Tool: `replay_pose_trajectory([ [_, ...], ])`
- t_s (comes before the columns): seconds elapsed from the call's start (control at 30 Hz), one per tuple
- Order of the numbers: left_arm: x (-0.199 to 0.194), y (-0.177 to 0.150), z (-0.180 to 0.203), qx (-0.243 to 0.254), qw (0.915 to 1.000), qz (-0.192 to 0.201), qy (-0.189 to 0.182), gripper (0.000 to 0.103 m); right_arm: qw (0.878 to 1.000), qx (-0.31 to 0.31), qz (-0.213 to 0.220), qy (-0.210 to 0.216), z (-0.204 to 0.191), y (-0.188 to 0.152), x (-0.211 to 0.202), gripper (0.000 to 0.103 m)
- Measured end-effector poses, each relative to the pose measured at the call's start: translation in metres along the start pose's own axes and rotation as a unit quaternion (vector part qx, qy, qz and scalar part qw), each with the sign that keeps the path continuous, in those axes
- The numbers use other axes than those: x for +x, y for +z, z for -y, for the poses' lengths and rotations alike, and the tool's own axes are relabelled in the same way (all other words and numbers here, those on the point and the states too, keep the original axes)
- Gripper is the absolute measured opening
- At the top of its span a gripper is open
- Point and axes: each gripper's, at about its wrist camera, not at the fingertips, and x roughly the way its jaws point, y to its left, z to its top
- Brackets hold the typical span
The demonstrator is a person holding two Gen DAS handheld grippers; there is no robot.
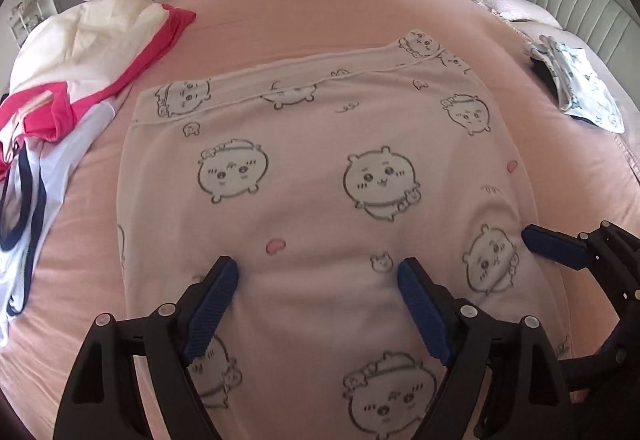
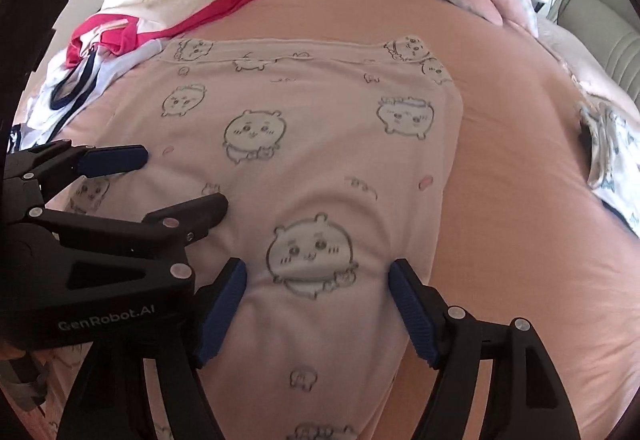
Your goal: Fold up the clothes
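Mid-bed, near its front edge, I hold my left gripper (image 1: 318, 274) and right gripper (image 2: 316, 276) spread wide, side by side, pressing the cartoon-print garment (image 1: 312, 168) flat, ready for folding.

Pale pink garment (image 1: 312, 168) with grey-outlined cartoon faces, salmon-pink bedsheet (image 1: 304, 24), blue gripper pads (image 1: 212, 308), red-and-cream clothes pile (image 1: 92, 52)

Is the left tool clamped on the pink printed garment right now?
No. The left tool stands open over the pink printed garment, its blue pads wide apart with flat fabric between them.
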Motion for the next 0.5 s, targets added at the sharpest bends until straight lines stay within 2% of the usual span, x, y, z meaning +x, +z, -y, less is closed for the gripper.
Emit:
replay_pose_trajectory([
  [0.17, -0.02, -0.033, 0.002, -0.01, 0.9999, 0.001, 0.003, 0.084, 1.0, 0.003, 0.004, -0.004, 0.001, -0.028, -0.019, 0.074],
  [0.27, -0.032, -0.054, 0.003, -0.018, 0.9998, 0.001, 0.007, 0.084, 1.0, 0.013, 0.003, 0.008, 0.008, -0.048, -0.032, 0.076],
  [0.5, -0.063, -0.103, 0.005, -0.037, 0.9992, 0.001, 0.015, 0.084, 1.0, -0.013, 0.002, -0.002, 0.007, -0.09, -0.061, 0.077],
])
